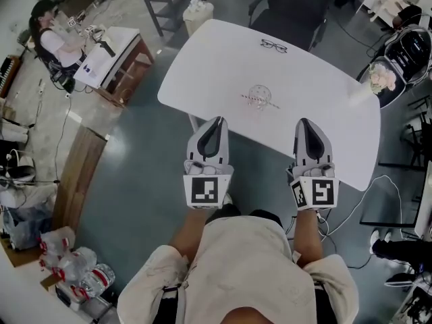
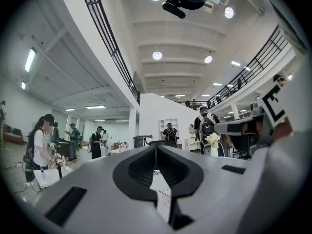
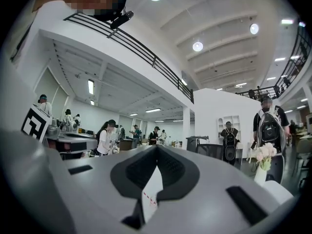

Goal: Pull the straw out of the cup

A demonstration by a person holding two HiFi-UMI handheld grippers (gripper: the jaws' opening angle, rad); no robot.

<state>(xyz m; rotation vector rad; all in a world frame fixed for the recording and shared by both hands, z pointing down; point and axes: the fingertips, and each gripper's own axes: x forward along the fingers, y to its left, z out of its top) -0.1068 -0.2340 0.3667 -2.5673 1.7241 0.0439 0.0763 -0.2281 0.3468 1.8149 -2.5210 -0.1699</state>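
Note:
A clear cup [image 1: 259, 96] stands near the middle of the white table [image 1: 317, 120], with a red-striped straw [image 1: 260, 102] lying across its mouth. My left gripper [image 1: 217, 121] [image 2: 156, 147] hovers at the table's near edge, short of the cup and to its left, its jaws meeting at the tip with nothing between them. My right gripper [image 1: 304, 123] [image 3: 157, 150] is level with it, to the cup's right, also shut and empty. Neither touches the cup. In both gripper views only a sliver of white table with red marks shows below the tips.
Black-framed glasses [image 1: 273, 45] lie at the table's far edge. A vase of pale flowers [image 1: 382, 78] stands off the table's right end, beside a dark chair [image 1: 412, 49]. Desks and several people are at the far left, and bottles [image 1: 81, 265] lie on the floor.

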